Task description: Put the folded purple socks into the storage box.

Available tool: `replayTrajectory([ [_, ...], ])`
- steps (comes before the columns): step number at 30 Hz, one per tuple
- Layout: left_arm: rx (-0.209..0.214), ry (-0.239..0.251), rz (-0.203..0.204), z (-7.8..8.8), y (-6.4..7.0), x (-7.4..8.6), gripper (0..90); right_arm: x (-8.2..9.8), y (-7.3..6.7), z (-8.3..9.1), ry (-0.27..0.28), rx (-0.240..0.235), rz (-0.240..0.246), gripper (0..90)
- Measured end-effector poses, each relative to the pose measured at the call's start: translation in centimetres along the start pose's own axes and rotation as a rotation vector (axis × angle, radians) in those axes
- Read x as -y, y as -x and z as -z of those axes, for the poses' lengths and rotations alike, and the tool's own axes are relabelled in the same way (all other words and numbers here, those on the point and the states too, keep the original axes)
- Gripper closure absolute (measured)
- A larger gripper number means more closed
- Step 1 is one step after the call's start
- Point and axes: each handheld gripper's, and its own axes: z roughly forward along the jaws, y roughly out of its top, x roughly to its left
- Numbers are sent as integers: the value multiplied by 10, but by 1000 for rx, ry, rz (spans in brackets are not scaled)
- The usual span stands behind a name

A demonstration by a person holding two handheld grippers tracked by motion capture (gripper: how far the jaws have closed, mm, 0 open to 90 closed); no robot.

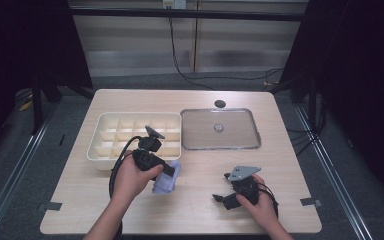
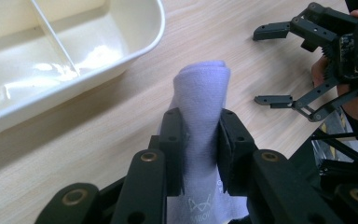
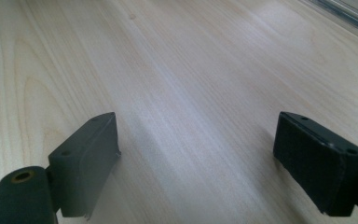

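While the left hand-held gripper sat at lower centre-left of the high view, it was clenched on a folded pale lavender cloth, its two black pads pressing the fabric from both sides in the left gripper view. That cloth rose as a rolled fold between the pads, its rounded end pointing toward the upper middle of the frame, with the light wood counter beyond it. In the high view the cloth hung just below and right of a cream divided tray, near its lower right corner; whether the fabric touched the counter could not be told. To the right of the tray lay a clear flat lid. The right hand-held gripper, at lower right of the high view, was released: its pads stood wide apart over bare counter with nothing between them in the right gripper view.

By my reading, the step in hand was carrying the grasped cloth toward the tray. The next move would call for lifting the cloth over the tray's rim, lining it up with one compartment, and only then loosening the grip, keeping the fold from springing open.
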Motion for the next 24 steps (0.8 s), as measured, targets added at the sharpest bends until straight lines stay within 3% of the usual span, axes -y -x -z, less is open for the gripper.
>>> replayTrajectory([
  [10,-2,-7,-1,10,0,-8,741,0,0,0,-1,0,-2,135],
  [17,18,4,6,17,1,-15,741,0,0,0,1,1,-3,135],
  [24,4,5,-7,28,3,-26,740,0,0,0,4,3,3,134],
])
